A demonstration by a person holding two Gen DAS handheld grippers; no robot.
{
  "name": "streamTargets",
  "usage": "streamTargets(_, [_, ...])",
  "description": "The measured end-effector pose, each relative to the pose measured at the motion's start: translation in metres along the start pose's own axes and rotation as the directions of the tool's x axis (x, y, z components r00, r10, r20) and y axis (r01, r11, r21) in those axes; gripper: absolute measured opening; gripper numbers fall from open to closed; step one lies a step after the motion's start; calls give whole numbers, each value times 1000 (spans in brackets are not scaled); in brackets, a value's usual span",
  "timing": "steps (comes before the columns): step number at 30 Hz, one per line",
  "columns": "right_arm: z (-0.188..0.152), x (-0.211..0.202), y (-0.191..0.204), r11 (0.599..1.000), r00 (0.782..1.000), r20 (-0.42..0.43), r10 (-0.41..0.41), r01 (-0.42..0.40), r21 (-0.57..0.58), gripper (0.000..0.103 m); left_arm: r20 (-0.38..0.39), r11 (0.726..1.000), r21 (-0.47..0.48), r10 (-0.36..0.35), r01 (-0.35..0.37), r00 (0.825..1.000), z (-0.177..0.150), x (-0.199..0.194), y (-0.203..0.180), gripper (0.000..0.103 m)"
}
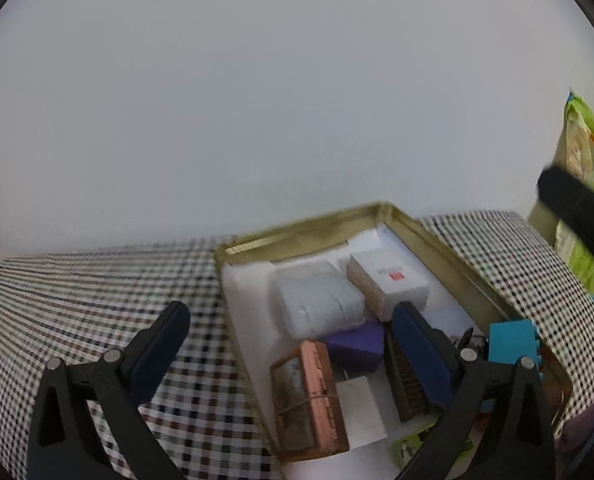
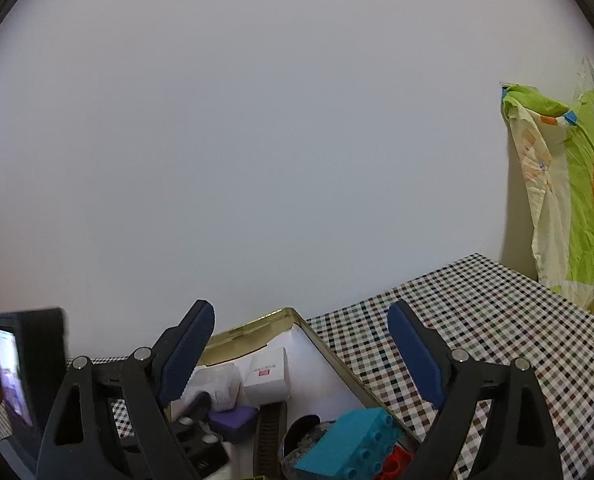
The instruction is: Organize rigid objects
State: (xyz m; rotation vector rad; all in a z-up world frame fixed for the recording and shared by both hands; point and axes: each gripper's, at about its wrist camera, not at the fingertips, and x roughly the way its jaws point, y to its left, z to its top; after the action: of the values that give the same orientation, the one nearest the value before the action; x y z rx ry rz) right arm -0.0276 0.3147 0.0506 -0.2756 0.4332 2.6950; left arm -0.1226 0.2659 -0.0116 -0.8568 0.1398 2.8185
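A gold tin box (image 1: pixel 449 256) sits on a checkered tablecloth and holds a white wrapped pack (image 1: pixel 321 304), a white box with a red mark (image 1: pixel 389 280), a purple block (image 1: pixel 357 340), a copper-framed box (image 1: pixel 309 396), a brown brush (image 1: pixel 409 380) and a teal brick (image 1: pixel 513 344). My left gripper (image 1: pixel 289 336) is open and empty above the tin's left side. My right gripper (image 2: pixel 301 344) is open and empty above the tin (image 2: pixel 337 360); the teal brick (image 2: pixel 353 444) lies below it beside a red piece (image 2: pixel 397 462).
A plain white wall stands behind the table. A green and yellow printed cloth (image 2: pixel 569 200) hangs at the right. The checkered tablecloth (image 1: pixel 97 292) spreads left of the tin and to its right (image 2: pixel 477 320). The other gripper's black body (image 2: pixel 29 368) shows at far left.
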Motion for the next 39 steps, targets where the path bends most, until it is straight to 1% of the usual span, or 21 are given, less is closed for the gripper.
streamTargets(2, [-3, -3, -1, 1000, 1000, 1, 2, -2, -4, 91, 57, 1000, 4, 28, -28, 998, -2, -12, 2, 102])
streamTargets(5, [-6, -12, 0, 1000, 1000, 16, -2, 2, -16, 91, 130, 998, 6, 66, -67, 989, -11, -27, 5, 102])
streamTargets(7, [-9, -17, 0, 1000, 1000, 27, -4, 4, -19, 91, 161, 996, -1, 84, -85, 983, -15, -33, 9, 102])
streamTargets(9, [-13, -24, 0, 1000, 999, 32, -2, 3, -20, 91, 170, 996, -7, 93, -93, 981, -18, -38, 13, 102])
streamTargets(13, [-20, -31, -4, 1000, 1000, 24, -4, 4, -20, 91, 175, 997, -15, 78, -76, 982, -26, -43, 20, 102])
streamTargets(19, [-29, -37, -4, 998, 998, 34, -50, 51, -46, 91, 195, 996, -14, 94, -93, 976, -36, -49, 26, 102])
streamTargets(25, [-35, -55, -1, 993, 992, 94, -84, 91, -72, 91, 237, 995, 5, 94, -98, 967, -41, -57, 22, 102])
streamTargets(29, [-39, -61, 4, 990, 990, 108, -93, 103, -99, 91, 254, 996, 4, 90, -94, 963, -44, -61, 21, 102])
streamTargets(34, [-44, -70, 13, 981, 987, 128, -100, 119, -153, 91, 260, 997, -6, 72, -72, 963, -50, -64, 22, 102])
streamTargets(39, [-48, -82, 15, 983, 986, 135, -96, 115, -143, 91, 264, 998, -19, 67, -64, 962, -55, -70, 25, 102])
